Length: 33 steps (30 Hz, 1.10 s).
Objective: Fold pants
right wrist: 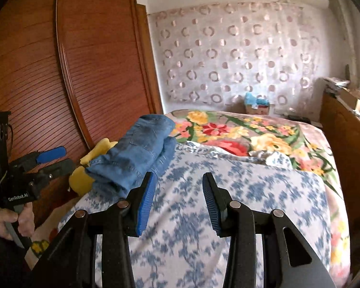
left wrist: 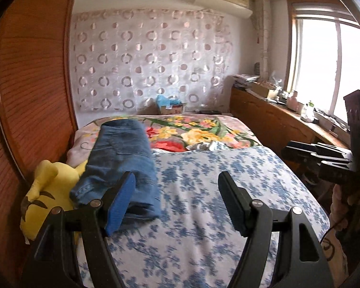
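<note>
Bed with blue-flowered white sheet fills both views; folded blue denim pants lie at 10 o'clock on it, touching a yellow plush toy at 9. Left gripper jaws wide apart, empty; right gripper jaws partly apart, empty. Risk, as I judge it: the stack sits at the mattress edge, a nudge could slide it toward the brown slatted wardrobe. Fold layers underneath hidden; frames motion-blurred.

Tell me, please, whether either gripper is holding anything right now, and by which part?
Nothing is held. The left gripper and the right gripper both have open, empty jaws above the bedspread; the folded jeans lie untouched.
</note>
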Each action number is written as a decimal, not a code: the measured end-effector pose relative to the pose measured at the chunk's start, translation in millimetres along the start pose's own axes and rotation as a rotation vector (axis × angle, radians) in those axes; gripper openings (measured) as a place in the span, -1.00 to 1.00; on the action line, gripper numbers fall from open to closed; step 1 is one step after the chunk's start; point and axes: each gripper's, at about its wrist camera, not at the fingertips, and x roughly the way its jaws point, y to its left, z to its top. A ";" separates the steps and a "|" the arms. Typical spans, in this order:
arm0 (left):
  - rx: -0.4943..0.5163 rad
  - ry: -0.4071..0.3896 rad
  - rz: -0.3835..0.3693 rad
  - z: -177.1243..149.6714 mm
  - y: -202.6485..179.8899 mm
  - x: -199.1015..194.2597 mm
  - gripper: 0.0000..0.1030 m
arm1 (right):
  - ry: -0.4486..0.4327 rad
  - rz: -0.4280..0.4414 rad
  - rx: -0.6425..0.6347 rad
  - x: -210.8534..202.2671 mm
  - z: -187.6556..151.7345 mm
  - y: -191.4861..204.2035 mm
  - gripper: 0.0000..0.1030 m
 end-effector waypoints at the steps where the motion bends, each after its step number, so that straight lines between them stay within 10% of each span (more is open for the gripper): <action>1: 0.008 -0.002 -0.005 -2.1 -6.2 -3.4 0.41 | -0.001 -0.008 0.001 -8.7 -2.0 4.1 -0.18; 14: 0.042 0.015 -0.064 -33.6 -57.0 -25.1 0.42 | -0.028 -0.074 0.023 -69.7 -46.2 20.6 0.08; 33: 0.032 -0.049 -0.055 -42.7 -88.7 -79.3 0.99 | -0.094 -0.124 0.040 -139.1 -63.7 28.1 0.50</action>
